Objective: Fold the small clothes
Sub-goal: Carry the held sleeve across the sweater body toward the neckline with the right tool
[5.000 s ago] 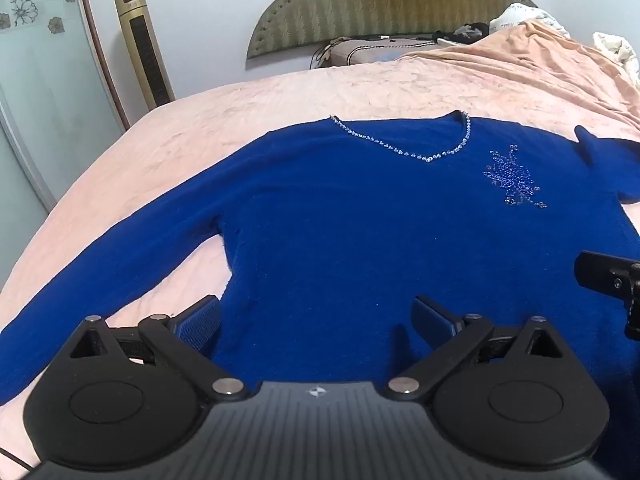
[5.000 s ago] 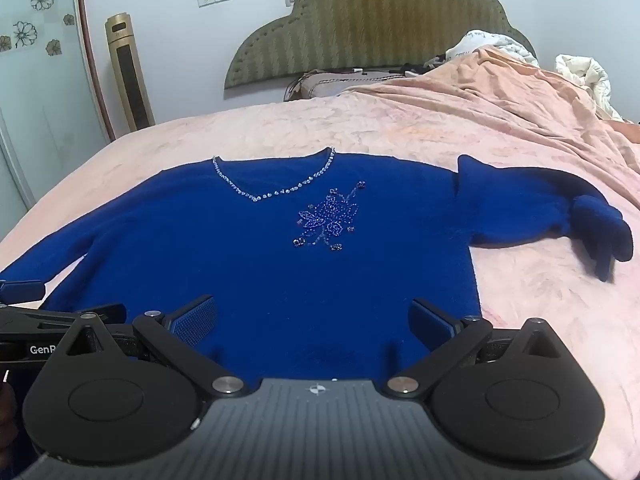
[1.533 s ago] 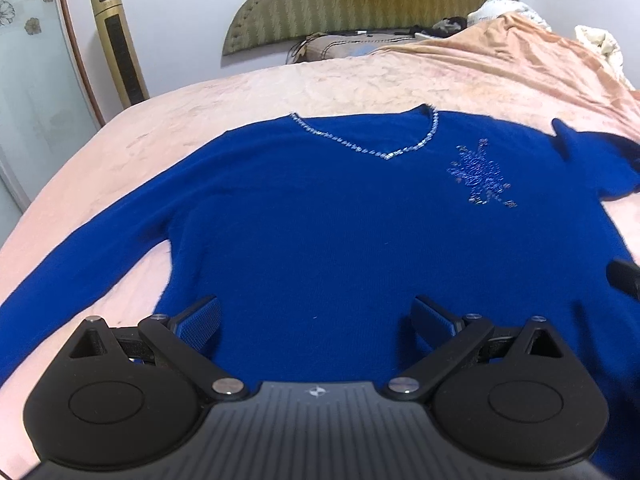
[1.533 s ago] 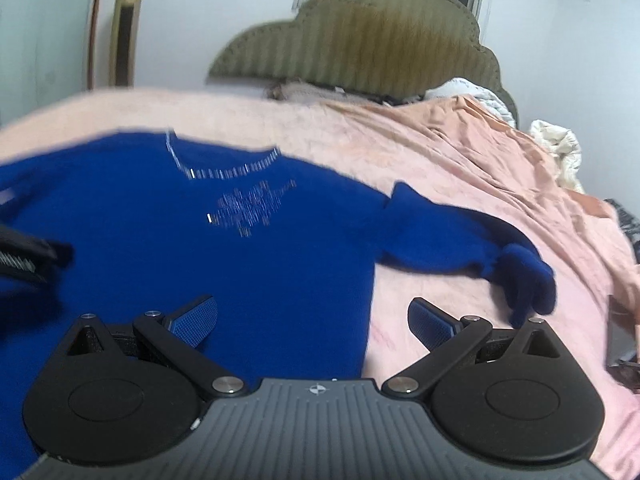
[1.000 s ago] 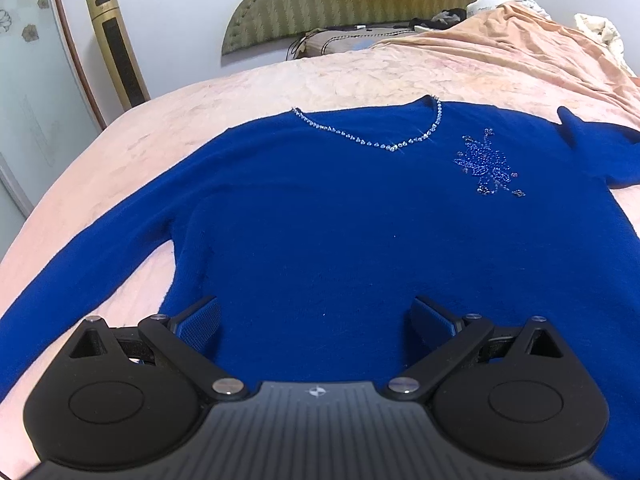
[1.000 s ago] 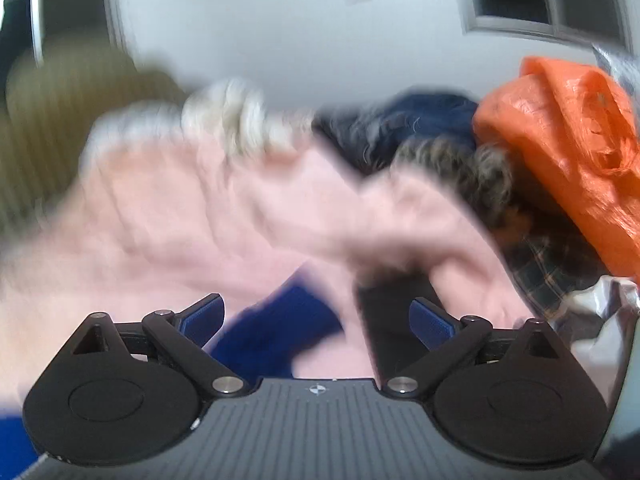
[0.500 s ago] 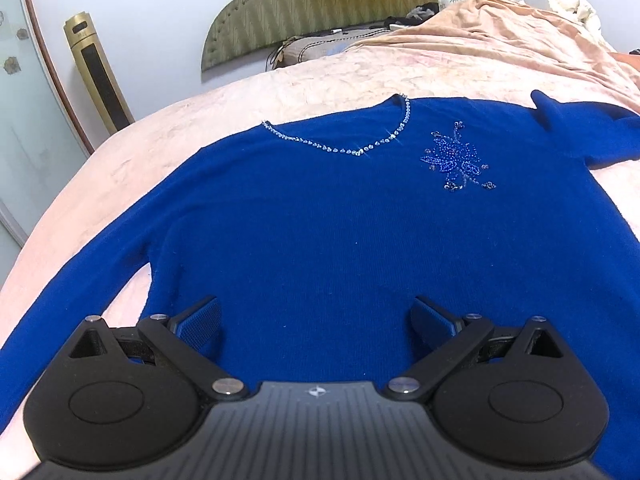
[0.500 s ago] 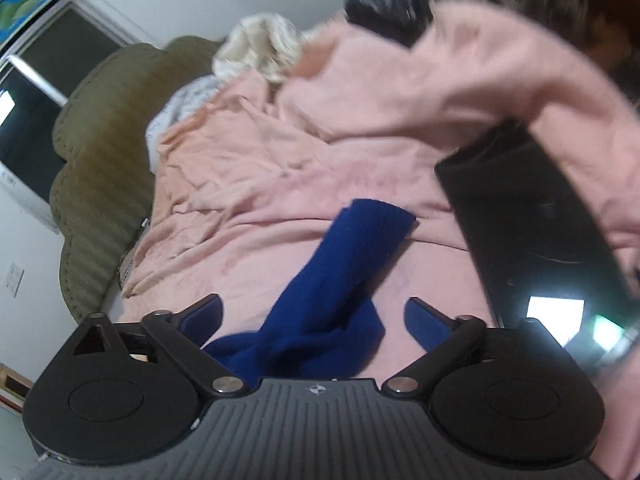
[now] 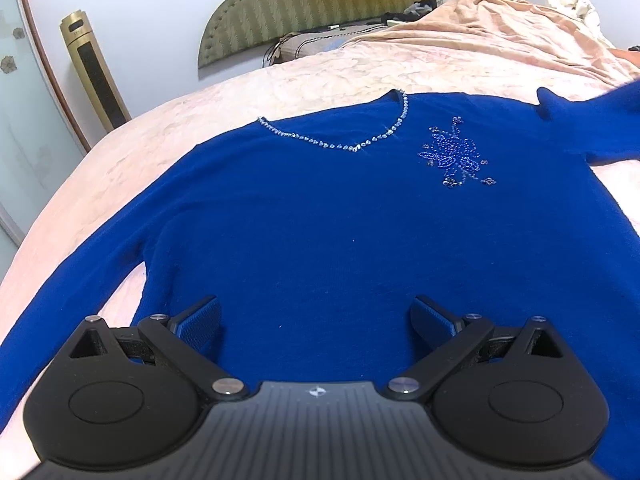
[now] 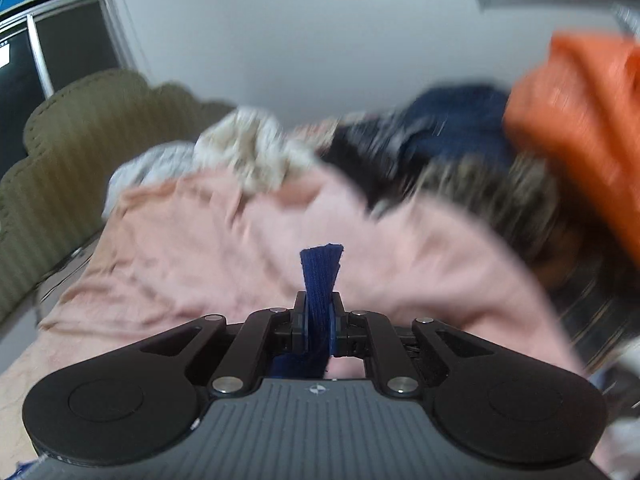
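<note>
- Blue knit sweater (image 9: 340, 220) lies flat, front up, across the pink bed (image 9: 120, 168); neckline toward the headboard (image 9: 320, 4).
- Right tool (image 10: 319, 316) is clamped on the sleeve cuff (image 10: 321, 276), the cuff end poking past the fingers.
- Left tool (image 9: 316, 320) spread wide, holding nothing, over the hem near the bed's foot edge.
- Advice: carry the cuff across the chest, keeping the sleeve taut and flat; pin the body with the left if it drags.
</note>
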`<state>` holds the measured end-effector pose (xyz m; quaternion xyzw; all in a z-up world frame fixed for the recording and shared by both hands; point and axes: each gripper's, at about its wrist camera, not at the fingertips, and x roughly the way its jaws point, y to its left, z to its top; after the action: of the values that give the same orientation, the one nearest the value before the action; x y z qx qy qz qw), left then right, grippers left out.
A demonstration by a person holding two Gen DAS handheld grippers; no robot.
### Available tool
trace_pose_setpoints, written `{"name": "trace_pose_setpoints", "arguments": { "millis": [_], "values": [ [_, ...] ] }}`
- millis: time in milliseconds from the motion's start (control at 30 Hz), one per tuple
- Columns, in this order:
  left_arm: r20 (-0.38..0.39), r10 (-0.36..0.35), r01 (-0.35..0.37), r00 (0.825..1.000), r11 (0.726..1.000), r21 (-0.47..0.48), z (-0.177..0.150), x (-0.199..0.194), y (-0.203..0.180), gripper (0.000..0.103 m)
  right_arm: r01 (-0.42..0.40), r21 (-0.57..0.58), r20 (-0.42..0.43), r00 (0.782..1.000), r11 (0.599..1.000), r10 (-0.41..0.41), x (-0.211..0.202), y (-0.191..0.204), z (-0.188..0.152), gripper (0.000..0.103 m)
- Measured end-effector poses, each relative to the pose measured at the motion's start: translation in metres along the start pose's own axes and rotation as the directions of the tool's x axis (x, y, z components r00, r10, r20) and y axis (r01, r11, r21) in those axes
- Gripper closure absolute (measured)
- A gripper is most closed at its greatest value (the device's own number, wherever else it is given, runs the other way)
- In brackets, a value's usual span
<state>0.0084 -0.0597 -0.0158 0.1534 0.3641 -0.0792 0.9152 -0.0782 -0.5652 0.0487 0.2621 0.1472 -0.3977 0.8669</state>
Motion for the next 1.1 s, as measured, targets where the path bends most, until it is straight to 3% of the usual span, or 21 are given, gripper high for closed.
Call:
{"name": "trace_pose_setpoints", "arguments": {
  "millis": [133,267,367,433,467,500,533,567,600,633,700,733,767,800,867,900,933,1000,1033,1100],
  "values": [
    [-0.004,-0.002,0.002,1.0,1.0,-0.003,-0.001,0.0,-0.001,0.001,0.038,-0.016,0.03,0.999,0.999,-0.038,-0.016,0.002,0.02,0.09],
    [0.002,0.006,-0.006,1.0,1.0,-0.002,0.0,-0.001,-0.001,0.001,0.004,-0.022,-0.05,0.999,1.0,-0.005,-0.01,0.013,0.011,0.089],
    [0.001,0.006,-0.006,1.0,1.0,0.001,0.0,-0.001,-0.002,0.001,-0.116,-0.027,-0.145,0.983,0.993,0.111,-0.015,0.038,-0.014,0.089],
    [0.001,0.002,-0.002,1.0,1.0,0.006,0.0,-0.001,-0.003,0.001,-0.236,0.005,-0.234,0.944,0.972,0.231,-0.02,0.059,-0.034,0.082],
    [0.003,0.001,-0.001,1.0,1.0,0.01,0.0,-0.002,-0.003,0.001,-0.316,0.05,-0.293,0.902,0.947,0.317,-0.021,0.067,-0.042,0.074],
    [0.006,0.002,-0.003,1.0,1.0,0.017,-0.001,-0.003,-0.003,0.001,-0.44,0.134,-0.383,0.803,0.888,0.456,-0.017,0.076,-0.05,0.065],
    [0.01,0.005,-0.005,1.0,1.0,0.02,-0.001,-0.004,-0.002,0.001,-0.558,0.24,-0.47,0.649,0.794,0.598,-0.01,0.085,-0.059,0.051],
    [0.013,0.008,-0.008,1.0,1.0,0.019,-0.001,-0.004,-0.001,0.001,-0.615,0.319,-0.479,0.552,0.721,0.683,-0.009,0.091,-0.066,0.051],
    [0.014,0.014,-0.014,1.0,1.0,0.014,-0.001,-0.004,0.0,0.001,-0.631,0.308,-0.465,0.554,0.712,0.691,-0.013,0.095,-0.067,0.051],
    [0.014,0.015,-0.015,1.0,1.0,0.009,-0.002,-0.004,0.002,0.001,-0.624,0.218,-0.454,0.616,0.751,0.644,-0.019,0.101,-0.064,0.048],
    [0.009,0.012,-0.012,1.0,1.0,-0.005,-0.002,-0.003,0.005,0.001,-0.541,-0.012,-0.404,0.772,0.841,0.491,-0.028,0.11,-0.06,0.046],
    [0.006,0.011,-0.011,1.0,1.0,-0.011,-0.002,-0.002,0.007,0.001,-0.497,-0.101,-0.39,0.817,0.862,0.425,-0.029,0.113,-0.061,0.047],
    [0.004,0.012,-0.011,1.0,1.0,-0.017,-0.003,-0.002,0.008,0.001,-0.469,-0.179,-0.384,0.842,0.865,0.378,-0.031,0.117,-0.065,0.047],
    [-0.001,0.012,-0.012,1.0,1.0,-0.022,-0.003,0.0,0.008,0.001,-0.471,-0.237,-0.381,0.849,0.85,0.365,-0.034,0.12,-0.071,0.047],
    [-0.011,0.01,-0.01,1.0,1.0,-0.026,-0.003,0.001,0.008,0.001,-0.493,-0.383,-0.374,0.856,0.781,0.357,-0.046,0.132,-0.088,0.044],
    [-0.01,0.006,-0.006,1.0,1.0,-0.023,-0.003,0.001,0.008,0.001,-0.494,-0.489,-0.363,0.865,0.719,0.346,-0.055,0.14,-0.1,0.045],
    [-0.004,0.003,-0.003,1.0,1.0,-0.018,-0.003,0.0,0.007,0.001,-0.476,-0.613,-0.341,0.879,0.631,0.332,-0.064,0.148,-0.115,0.045],
    [0.004,0.006,-0.006,1.0,1.0,-0.01,-0.004,-0.002,0.006,0.001,-0.386,-0.839,-0.276,0.909,0.383,0.312,-0.084,0.161,-0.153,0.043],
    [0.006,0.008,-0.008,1.0,1.0,-0.009,-0.004,-0.002,0.006,0.001,-0.338,-0.908,-0.252,0.913,0.249,0.321,-0.092,0.164,-0.174,0.044],
    [0.005,0.006,-0.006,1.0,1.0,-0.011,-0.003,-0.003,0.006,0.001,-0.276,-0.961,-0.248,0.898,0.026,0.363,-0.107,0.162,-0.212,0.044]
  ]
}}
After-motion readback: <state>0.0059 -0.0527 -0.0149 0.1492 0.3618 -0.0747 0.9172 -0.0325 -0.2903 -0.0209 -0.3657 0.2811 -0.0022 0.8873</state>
